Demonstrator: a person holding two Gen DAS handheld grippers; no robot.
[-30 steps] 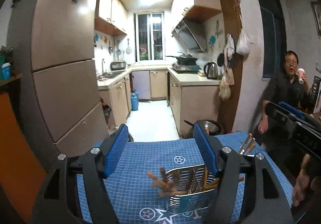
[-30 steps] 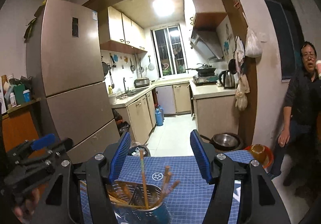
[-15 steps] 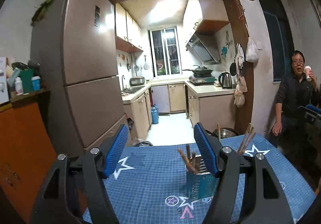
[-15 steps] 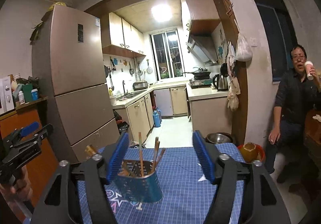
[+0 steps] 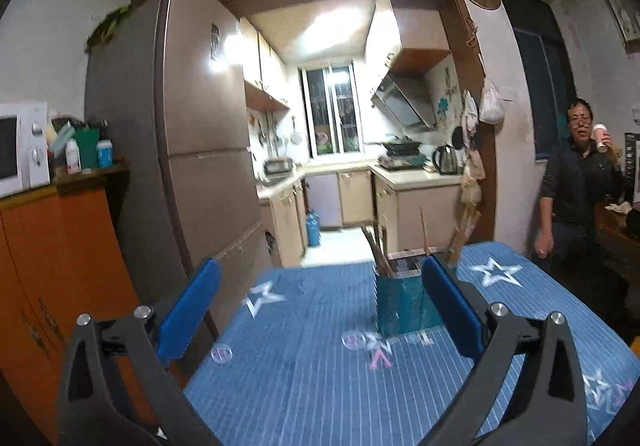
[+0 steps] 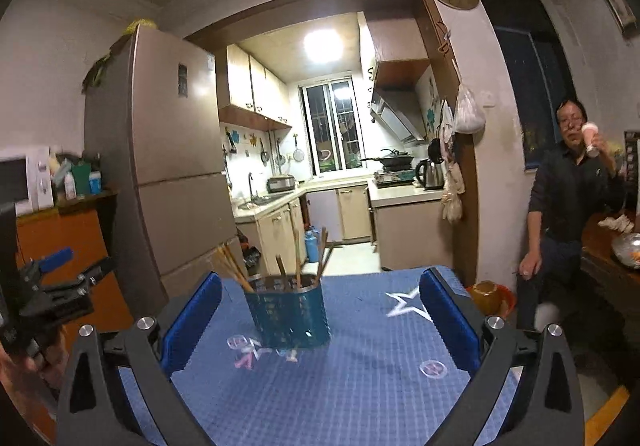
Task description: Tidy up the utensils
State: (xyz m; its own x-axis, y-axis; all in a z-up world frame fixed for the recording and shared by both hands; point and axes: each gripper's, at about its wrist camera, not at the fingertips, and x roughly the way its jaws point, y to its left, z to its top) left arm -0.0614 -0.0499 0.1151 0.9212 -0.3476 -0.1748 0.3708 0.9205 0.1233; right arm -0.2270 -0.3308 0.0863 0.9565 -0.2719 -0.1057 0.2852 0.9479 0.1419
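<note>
A blue-green metal utensil holder (image 5: 404, 302) stands upright on the blue star-patterned tablecloth (image 5: 300, 366), with several wooden chopsticks (image 5: 380, 254) sticking out of it. My left gripper (image 5: 318, 278) is opening wide, with nothing between its blue pads; the holder stands beyond its right finger. In the right wrist view the same holder (image 6: 288, 314) and chopsticks (image 6: 232, 262) stand ahead of my right gripper (image 6: 320, 286). It is also opening, and its pads are well clear of the holder. My left gripper (image 6: 76, 266) shows at that view's left edge.
A tall brown fridge (image 5: 200, 166) and an orange cabinet (image 5: 60, 266) with a microwave (image 5: 20, 150) stand left of the table. A seated person (image 5: 580, 186) drinks from a cup at the right. An orange basin (image 6: 488, 298) sits on the floor past the table's far right corner.
Both grippers have drawn back from the utensil holder and sunk a little, and their jaws have spread wider. The holder now appears farther off and smaller.
</note>
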